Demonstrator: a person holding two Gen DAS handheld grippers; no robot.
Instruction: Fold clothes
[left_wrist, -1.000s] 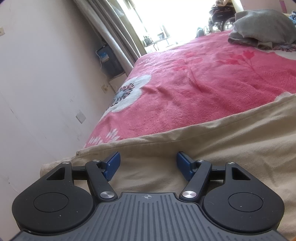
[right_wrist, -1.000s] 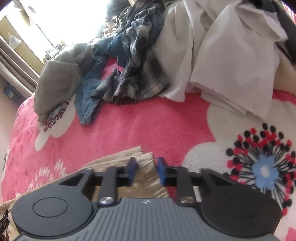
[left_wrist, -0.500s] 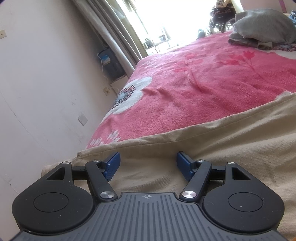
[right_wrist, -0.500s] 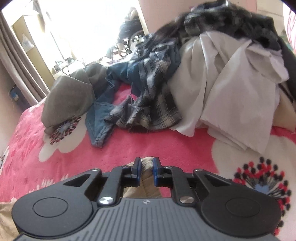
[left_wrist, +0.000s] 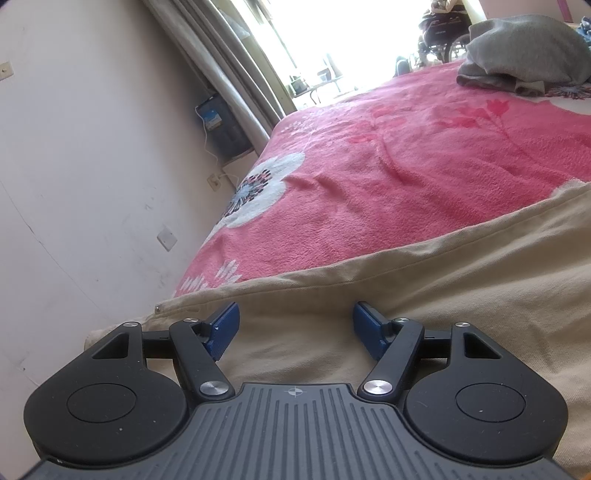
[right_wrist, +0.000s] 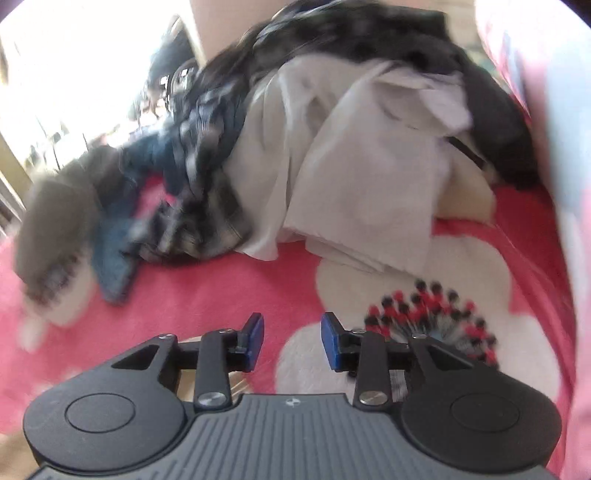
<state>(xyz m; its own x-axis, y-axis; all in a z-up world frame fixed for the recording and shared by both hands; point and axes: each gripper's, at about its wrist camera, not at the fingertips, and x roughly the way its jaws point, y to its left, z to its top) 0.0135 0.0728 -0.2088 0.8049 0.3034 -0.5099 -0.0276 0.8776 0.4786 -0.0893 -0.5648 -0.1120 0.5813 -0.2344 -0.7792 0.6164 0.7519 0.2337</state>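
A beige garment (left_wrist: 461, 288) lies flat on the pink flowered blanket (left_wrist: 388, 177). My left gripper (left_wrist: 293, 326) hovers open just over its near edge, beside a small metal stud (left_wrist: 158, 307). In the right wrist view my right gripper (right_wrist: 291, 339) is open above the bare blanket (right_wrist: 207, 295), nothing between its blue pads. A scrap of the beige garment (right_wrist: 236, 386) shows under its left finger. The right view is blurred by motion.
A heap of clothes lies ahead of the right gripper: white cloth (right_wrist: 362, 177), plaid shirt (right_wrist: 207, 184), jeans (right_wrist: 114, 258), a grey garment (right_wrist: 51, 221). The same grey garment (left_wrist: 524, 51) sits far on the bed. A wall (left_wrist: 74, 166) runs close on the left.
My right gripper was shut on the beige garment's folded edge; it has opened, let go and lifted away to the right. The left gripper has stayed still and open.
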